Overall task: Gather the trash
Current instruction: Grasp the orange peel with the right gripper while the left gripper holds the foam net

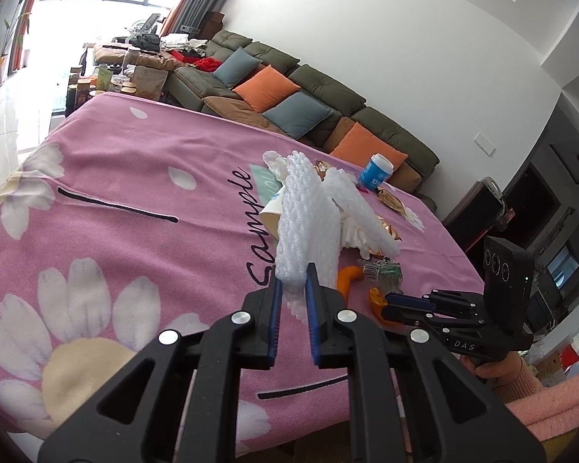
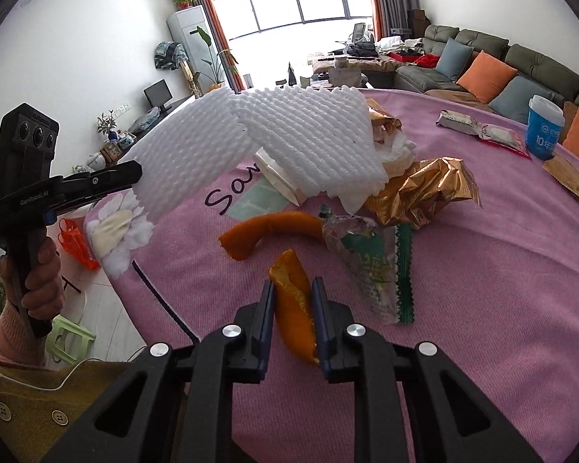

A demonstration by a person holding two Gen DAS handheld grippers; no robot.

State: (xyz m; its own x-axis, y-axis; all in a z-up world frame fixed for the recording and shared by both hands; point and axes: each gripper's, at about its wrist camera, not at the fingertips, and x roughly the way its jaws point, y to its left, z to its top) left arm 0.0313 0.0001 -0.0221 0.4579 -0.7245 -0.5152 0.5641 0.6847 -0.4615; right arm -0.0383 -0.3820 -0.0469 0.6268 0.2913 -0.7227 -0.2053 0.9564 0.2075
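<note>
I see one table [image 2: 482, 270] under a pink floral cloth. My left gripper [image 1: 293, 283] is clamped on one white foam net [image 2: 251, 142], lifted clear of the cloth. Gold wrappers [image 2: 417, 189]: two, maybe more, pile overlaps. One blue cup [image 2: 543, 127] stands far right. Two orange peels: my right gripper [image 2: 292, 289] pinches one orange peel [image 2: 295, 308]; the other peel [image 2: 266, 227] lies just beyond.

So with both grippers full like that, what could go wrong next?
The left gripper pinches the white foam netting only at one end; the long piece hangs over the pile and might snag the gold wrapper or drag it along. The right gripper holds an orange peel that sticks out past both ends of the pads, so it could slip out or tear.
</note>
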